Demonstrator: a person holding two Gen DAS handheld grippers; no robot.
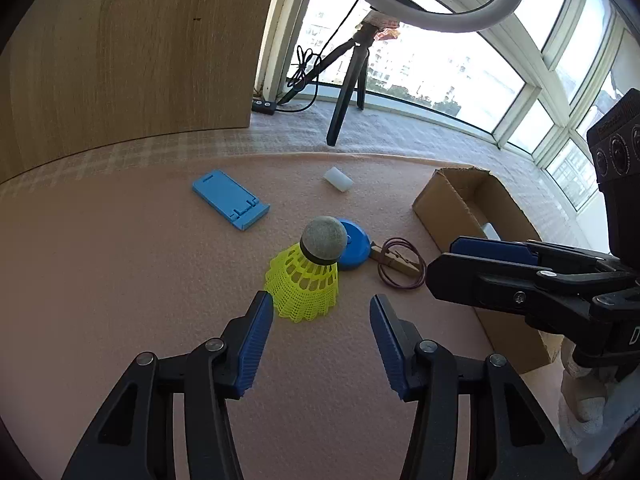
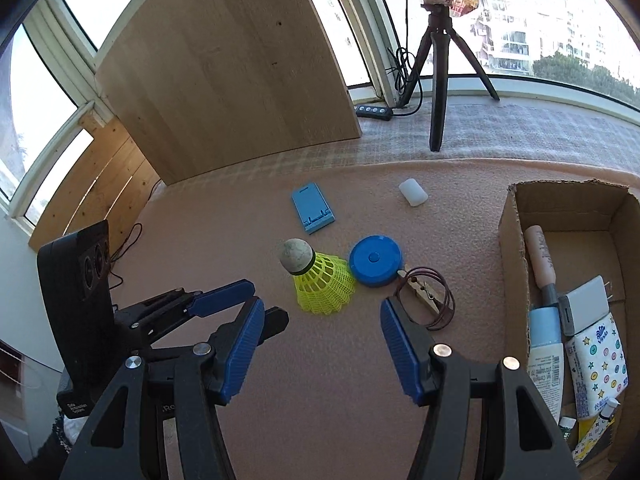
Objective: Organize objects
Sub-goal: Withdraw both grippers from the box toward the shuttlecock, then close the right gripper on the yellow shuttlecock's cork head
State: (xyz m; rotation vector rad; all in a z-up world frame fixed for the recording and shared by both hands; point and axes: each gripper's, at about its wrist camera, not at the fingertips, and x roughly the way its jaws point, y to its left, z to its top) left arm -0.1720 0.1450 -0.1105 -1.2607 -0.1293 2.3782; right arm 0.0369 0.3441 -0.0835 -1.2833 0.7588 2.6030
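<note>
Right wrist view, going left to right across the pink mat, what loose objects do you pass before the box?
Blue phone stand → yellow shuttlecock → blue round case → white cap → clothespin with the brown band → cardboard box.

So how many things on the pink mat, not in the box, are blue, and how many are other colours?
Blue: 2, phone stand, round case
Yellow: 1, shuttlecock
White: 1, small block
Brown: 2, clothespin, cord loop
Total: 6
</note>
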